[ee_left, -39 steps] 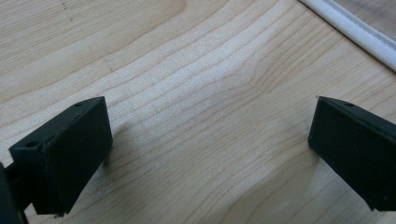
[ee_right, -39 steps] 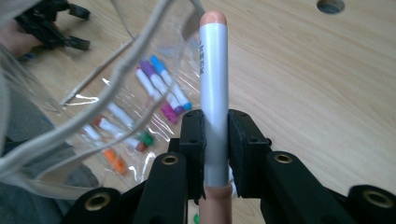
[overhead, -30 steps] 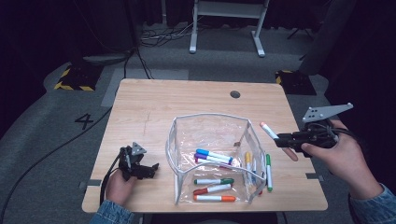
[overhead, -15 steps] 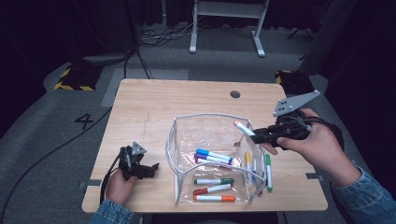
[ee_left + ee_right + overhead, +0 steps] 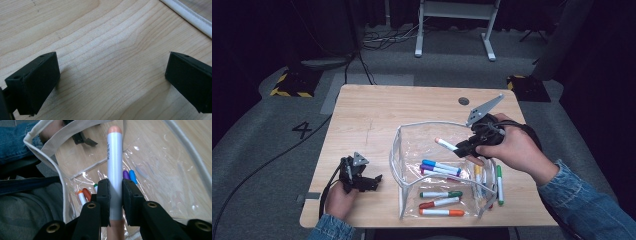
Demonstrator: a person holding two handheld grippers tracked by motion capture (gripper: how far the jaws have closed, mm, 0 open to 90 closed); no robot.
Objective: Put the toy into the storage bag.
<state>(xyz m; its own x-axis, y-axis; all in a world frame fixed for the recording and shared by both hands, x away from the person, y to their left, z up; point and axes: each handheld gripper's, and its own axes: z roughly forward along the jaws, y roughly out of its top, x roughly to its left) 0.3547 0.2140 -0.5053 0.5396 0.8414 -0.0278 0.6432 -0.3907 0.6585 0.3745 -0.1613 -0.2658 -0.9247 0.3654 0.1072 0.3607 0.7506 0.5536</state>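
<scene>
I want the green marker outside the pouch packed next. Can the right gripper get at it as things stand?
Probably not yet: the right gripper is shut on a pink-capped marker. The green marker lies uncovered on the table beside the clear pouch.

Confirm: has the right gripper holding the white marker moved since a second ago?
Yes. The right gripper, shut on the white marker, moved left from beyond the table edge to over the clear pouch.

A round dark grommet (image 5: 464, 101) sits near the table's (image 5: 377, 115) far edge. A white stand (image 5: 455, 20) occupies the floor beyond.
</scene>
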